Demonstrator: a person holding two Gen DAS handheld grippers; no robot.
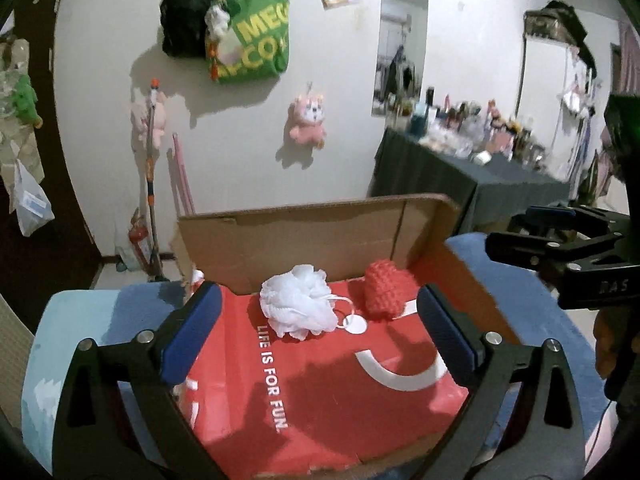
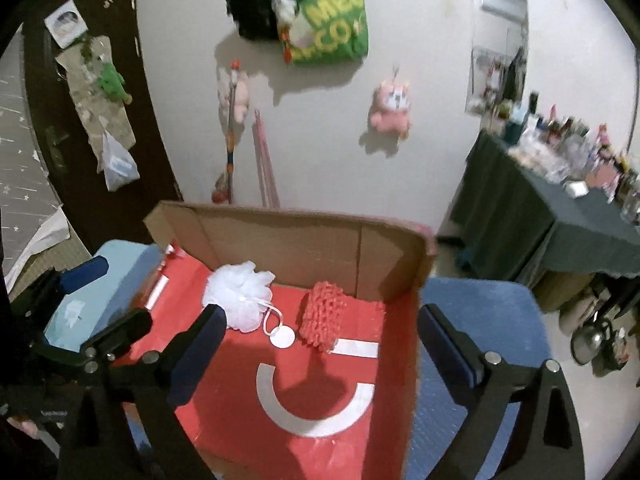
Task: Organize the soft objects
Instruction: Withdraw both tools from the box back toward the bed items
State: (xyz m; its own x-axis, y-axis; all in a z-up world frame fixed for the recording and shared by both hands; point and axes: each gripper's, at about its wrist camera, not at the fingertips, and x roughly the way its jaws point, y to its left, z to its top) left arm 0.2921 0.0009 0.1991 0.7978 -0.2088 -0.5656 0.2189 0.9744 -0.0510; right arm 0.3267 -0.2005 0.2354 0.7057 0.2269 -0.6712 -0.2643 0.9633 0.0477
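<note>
The white bath pouf and the red knitted pouch lie side by side at the back of the red-lined cardboard box on the blue surface, while the left tool and right tool hang above it, both spread wide and empty.

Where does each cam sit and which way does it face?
Left wrist: on the left gripper, angled down into the red box; own open fingers show, right gripper at right edge.
Right wrist: on the right gripper, same aim; left gripper at left.
Shared: white pouf, red knit, box.
</note>
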